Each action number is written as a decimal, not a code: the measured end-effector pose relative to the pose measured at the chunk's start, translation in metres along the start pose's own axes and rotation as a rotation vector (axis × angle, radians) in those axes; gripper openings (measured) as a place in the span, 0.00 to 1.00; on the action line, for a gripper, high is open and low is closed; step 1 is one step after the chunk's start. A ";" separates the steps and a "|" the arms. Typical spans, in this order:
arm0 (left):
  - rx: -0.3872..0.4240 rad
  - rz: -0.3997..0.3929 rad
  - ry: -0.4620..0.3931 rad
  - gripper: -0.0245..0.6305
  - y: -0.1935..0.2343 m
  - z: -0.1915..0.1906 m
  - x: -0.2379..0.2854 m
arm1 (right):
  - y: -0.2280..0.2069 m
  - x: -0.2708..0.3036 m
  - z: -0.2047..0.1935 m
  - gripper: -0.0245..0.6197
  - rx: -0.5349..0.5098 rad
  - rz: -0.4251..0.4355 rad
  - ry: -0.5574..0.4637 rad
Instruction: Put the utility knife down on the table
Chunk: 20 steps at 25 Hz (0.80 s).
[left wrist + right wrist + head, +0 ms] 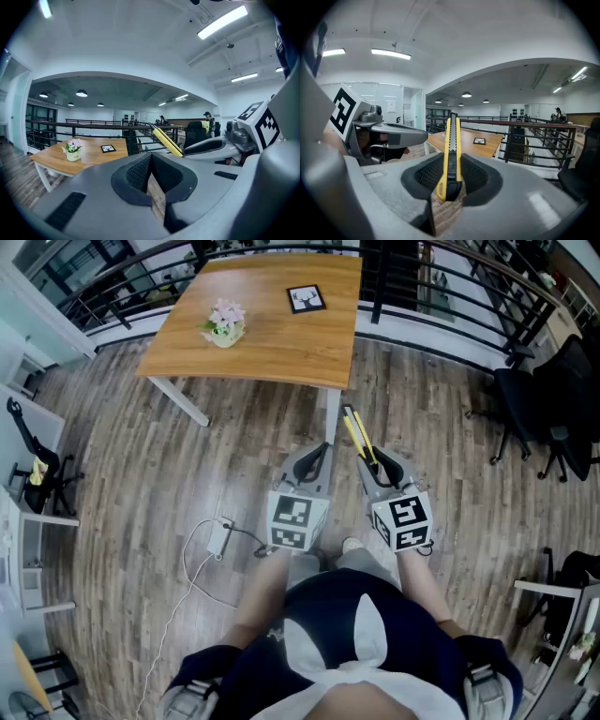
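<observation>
A yellow utility knife [357, 437] with a black slider sticks forward out of my right gripper [373, 463], whose jaws are shut on its rear end. In the right gripper view the knife [451, 150] stands between the ribbed pads and points toward the wooden table [468, 144]. My left gripper [324, 450] hangs just to the left, jaws together and holding nothing [150, 158]. Both grippers are over the plank floor, short of the table's near edge [244, 379]. From the left gripper view, the knife [164, 138] juts out of the right gripper [206, 146].
On the table stand a small flower pot [224, 323] and a black picture frame [306, 298]. A black railing [450, 296] runs behind it. Office chairs [534, 418] stand to the right. A white adapter with its cable [217, 538] lies on the floor at my left.
</observation>
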<state>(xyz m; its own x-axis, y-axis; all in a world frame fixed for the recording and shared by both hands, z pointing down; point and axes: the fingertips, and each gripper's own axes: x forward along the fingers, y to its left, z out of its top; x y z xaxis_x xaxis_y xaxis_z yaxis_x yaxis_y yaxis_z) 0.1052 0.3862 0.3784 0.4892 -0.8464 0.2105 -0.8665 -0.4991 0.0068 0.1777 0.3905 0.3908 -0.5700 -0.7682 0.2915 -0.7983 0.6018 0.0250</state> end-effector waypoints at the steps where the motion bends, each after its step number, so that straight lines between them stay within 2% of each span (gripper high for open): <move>1: -0.004 0.000 0.003 0.06 -0.002 0.001 0.004 | -0.002 0.000 0.000 0.21 -0.006 0.007 0.001; 7: -0.033 0.021 0.010 0.06 -0.019 0.002 0.030 | -0.026 -0.002 0.000 0.21 -0.018 0.056 -0.008; 15: -0.078 0.091 0.013 0.06 -0.035 -0.004 0.049 | -0.055 -0.002 -0.006 0.21 -0.034 0.124 -0.017; 20: -0.083 0.111 0.036 0.06 -0.027 -0.011 0.052 | -0.060 0.011 -0.013 0.21 -0.014 0.137 -0.009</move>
<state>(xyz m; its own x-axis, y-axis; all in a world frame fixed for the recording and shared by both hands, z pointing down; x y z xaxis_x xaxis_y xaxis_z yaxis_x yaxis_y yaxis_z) 0.1535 0.3577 0.4001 0.3870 -0.8878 0.2491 -0.9212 -0.3842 0.0618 0.2215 0.3488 0.4047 -0.6753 -0.6806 0.2841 -0.7100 0.7042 -0.0006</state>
